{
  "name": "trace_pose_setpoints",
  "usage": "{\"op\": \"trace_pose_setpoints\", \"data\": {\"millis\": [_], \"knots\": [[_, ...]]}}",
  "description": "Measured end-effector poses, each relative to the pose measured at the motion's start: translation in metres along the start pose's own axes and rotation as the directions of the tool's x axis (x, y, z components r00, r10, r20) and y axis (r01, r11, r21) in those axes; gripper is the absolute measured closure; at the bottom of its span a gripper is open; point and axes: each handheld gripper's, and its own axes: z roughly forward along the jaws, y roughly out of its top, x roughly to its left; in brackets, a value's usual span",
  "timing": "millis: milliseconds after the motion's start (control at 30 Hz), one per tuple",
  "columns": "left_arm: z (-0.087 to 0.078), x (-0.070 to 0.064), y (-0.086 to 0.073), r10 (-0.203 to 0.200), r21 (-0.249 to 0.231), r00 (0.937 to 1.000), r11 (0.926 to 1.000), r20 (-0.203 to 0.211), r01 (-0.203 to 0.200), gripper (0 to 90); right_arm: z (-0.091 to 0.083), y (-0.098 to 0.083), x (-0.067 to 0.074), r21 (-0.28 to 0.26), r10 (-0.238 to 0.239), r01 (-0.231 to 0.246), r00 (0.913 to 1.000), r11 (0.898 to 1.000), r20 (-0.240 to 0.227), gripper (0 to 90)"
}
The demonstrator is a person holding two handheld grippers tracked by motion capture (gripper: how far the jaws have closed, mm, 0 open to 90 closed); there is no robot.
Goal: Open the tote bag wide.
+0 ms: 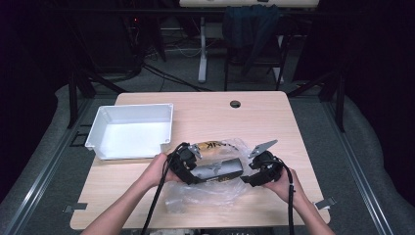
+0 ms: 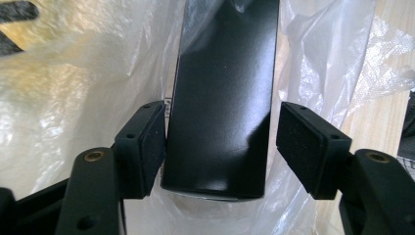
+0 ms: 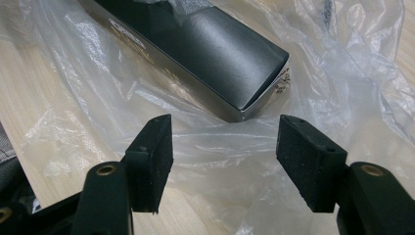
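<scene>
Tabletop: left claw [image 2: 220, 142] astride box [image 2: 222, 98]

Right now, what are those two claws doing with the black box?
Left gripper open, straddling the black box. Right gripper open, short of its other end. Clear plastic bag underneath, around the box.

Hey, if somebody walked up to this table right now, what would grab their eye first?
Most likely the long black box lying on crumpled clear plastic bag near the front edge of the table, with the left gripper at one end and the right gripper at the other. In the left gripper view the box sits between open jaws, a gap at the right pad. Next, the bright white bin at back left.
</scene>
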Motion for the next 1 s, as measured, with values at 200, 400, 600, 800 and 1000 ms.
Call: {"op": "trace_pose_setpoints", "data": {"millis": [200,400,600,800,1000], "knots": [[0.007,-0.002,0.000,0.000,0.025,0.9998,0.9997,-0.020,0.001,36.3,0.002,0.000,0.001,0.004,-0.008,0.008,1.0000,1.000,0.000,38.1],[0.014,-0.003,0.003,0.012,0.050,0.9992,0.9987,-0.037,-0.010,37.0,0.003,0.000,-0.001,0.019,0.001,-0.001,0.9999,1.000,0.014,33.6],[0.019,-0.005,0.005,0.021,0.069,0.9983,0.9975,-0.055,-0.017,37.9,0.002,-0.001,-0.004,0.023,0.017,-0.017,0.9994,1.000,0.031,28.8],[0.025,-0.005,0.006,0.035,0.089,0.9977,0.9956,-0.059,-0.030,39.2,0.002,-0.002,-0.005,0.035,0.022,-0.023,0.9992,0.999,0.032,27.6],[0.024,-0.007,0.007,0.040,0.089,0.9974,0.9954,-0.060,-0.035,42.2,0.002,-0.003,-0.006,0.038,0.021,-0.022,0.9992,0.999,0.035,27.6]]}}
